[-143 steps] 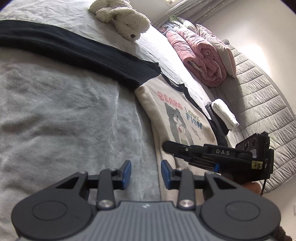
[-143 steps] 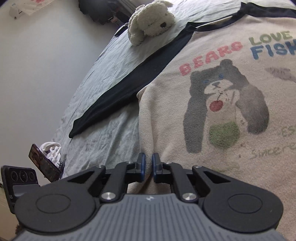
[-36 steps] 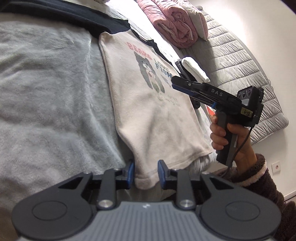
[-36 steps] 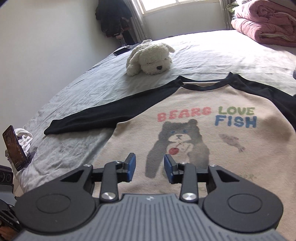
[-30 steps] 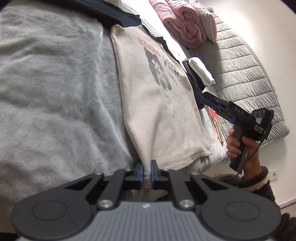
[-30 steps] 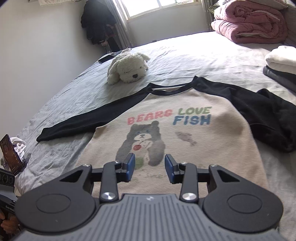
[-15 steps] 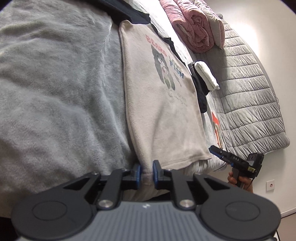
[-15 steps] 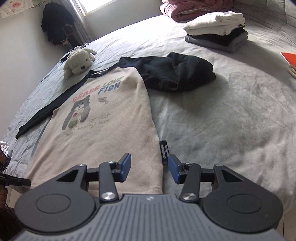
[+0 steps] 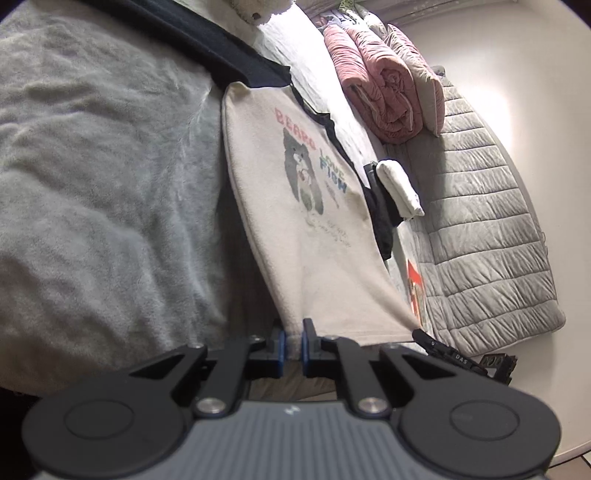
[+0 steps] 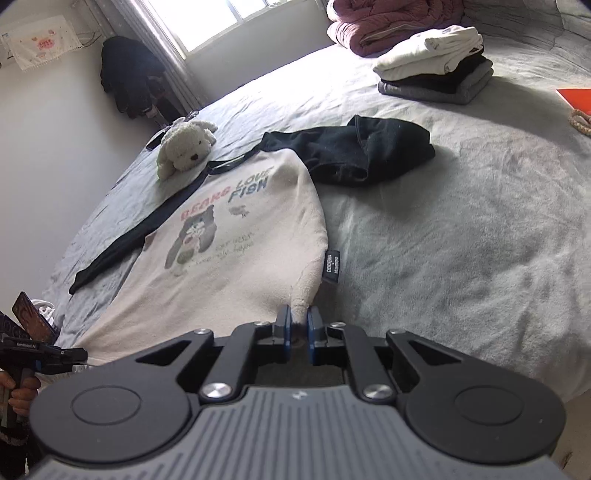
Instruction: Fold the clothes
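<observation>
In my right wrist view, at the lower left edge, I see the left gripper (image 10: 79, 355) held by a hand (image 10: 18, 393). In the left wrist view its blue pads (image 9: 281, 345) are clenched on the bottom hem of the cream fleece sweatshirt with black sleeves and a bear print (image 9: 295, 206), at the hem's left corner, low in the centre of the frame. The jaws are closing tighter on the cloth at this moment.

The sweatshirt lies flat, print up, on the grey fleece bed cover (image 10: 461, 229), from the lower centre of the right view toward the upper left. One black sleeve (image 10: 122, 243) stretches to the left; the other sleeve (image 10: 354, 151) is bunched at the right of the collar. A white plush dog (image 10: 184, 146) lies just beside the collar.

The right gripper (image 10: 299, 328), low in the centre, is closing, and its pads pinch the right hem corner.

At the upper right rests a stack of folded clothes (image 10: 436, 70), white on top, and behind it a rolled pink quilt (image 10: 388, 22).
</observation>
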Demonstrator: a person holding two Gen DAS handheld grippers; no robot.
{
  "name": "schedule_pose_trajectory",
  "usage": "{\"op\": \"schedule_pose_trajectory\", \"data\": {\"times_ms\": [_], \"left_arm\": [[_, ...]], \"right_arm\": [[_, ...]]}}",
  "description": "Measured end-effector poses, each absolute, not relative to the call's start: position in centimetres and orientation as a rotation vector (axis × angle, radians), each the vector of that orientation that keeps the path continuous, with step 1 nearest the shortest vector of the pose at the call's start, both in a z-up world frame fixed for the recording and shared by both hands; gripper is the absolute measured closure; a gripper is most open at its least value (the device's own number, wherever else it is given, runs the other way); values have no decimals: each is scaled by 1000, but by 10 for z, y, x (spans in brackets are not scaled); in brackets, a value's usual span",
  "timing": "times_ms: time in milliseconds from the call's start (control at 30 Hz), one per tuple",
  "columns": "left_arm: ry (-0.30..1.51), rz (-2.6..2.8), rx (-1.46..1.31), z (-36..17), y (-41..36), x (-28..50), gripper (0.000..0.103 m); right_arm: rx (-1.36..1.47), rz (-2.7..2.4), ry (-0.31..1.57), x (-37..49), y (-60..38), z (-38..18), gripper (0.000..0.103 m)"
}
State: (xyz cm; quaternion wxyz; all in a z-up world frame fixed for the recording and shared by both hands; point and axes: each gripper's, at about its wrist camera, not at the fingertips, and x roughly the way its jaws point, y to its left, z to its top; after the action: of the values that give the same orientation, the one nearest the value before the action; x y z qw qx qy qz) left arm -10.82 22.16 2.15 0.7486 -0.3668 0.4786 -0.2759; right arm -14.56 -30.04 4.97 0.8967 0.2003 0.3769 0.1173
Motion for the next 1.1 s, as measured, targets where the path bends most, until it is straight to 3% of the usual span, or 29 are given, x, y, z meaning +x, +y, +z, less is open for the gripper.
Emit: {"op": "schedule_pose_trajectory", "data": {"times_ms": [300,600,667,767,867,1100], "left_arm": [[1138,-513,-710,-12,214,-112,95],[1082,-540,-693,-14,216,-119,90],[1092,-567,-690,-9,216,-119,71],[1086,-583,-658,2,212,-118,49],[1089,-565,-595,16,203,-116,41],[1111,-515,-462,40,187,-107,38]], "right_arm": [[327,215,874,-143,-291,33,93],[353,201,942,-135,-297,2,91],[372,221,941,-134,-300,5,86],[378,236,919,-129,-306,14,64],[375,223,893,-118,-313,21,61],[382,166,842,-72,-327,33,60]]}}
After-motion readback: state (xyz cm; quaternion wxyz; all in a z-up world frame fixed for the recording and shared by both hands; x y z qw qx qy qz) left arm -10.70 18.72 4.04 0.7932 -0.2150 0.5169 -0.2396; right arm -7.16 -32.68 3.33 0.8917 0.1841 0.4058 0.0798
